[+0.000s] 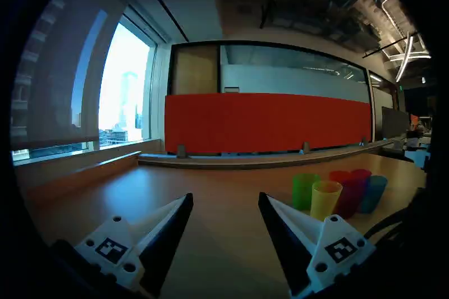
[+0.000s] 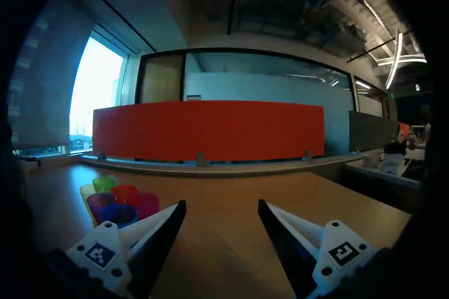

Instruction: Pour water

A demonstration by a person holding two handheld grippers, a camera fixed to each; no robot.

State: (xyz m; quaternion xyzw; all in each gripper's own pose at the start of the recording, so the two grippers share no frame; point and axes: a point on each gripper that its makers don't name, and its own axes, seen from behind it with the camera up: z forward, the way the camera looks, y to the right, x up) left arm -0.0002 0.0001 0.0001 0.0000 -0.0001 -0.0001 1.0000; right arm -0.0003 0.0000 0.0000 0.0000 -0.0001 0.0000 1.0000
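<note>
1. Left gripper view: left gripper (image 1: 224,197) sits low over the table (image 1: 224,175), fingers spread wide, nothing between them.
2. Right gripper view: right gripper (image 2: 221,203) is also spread and empty, low over the same table.
3. Task items: a cluster of coloured plastic cups (image 1: 337,189) stands upright on the table, packed close, some apparently touching. It lies ahead and to the right of the left gripper. In the right gripper view it lies ahead and to the left, partly behind one finger. I judge the cluster to be between my two grippers.
4. I cannot tell which cup, if any, holds water. The walls are translucent, but too small here to read a level.
5. Judgement: task is at its start, no cup grasped yet.
6. Risk A: with tight packing, a finger going in for one cup likely nudges a neighbour and topples it. The yellow cup (image 1: 325,199), nearest the left gripper, looks the safest pick.
7. Risk B: thin plastic. Over-squeezing could buckle the wall and slop water, while a light grip may slip on tilting.
8. Risk C: both cups sit off-centre, so misjudged lip alignment spills onto the table.
</note>
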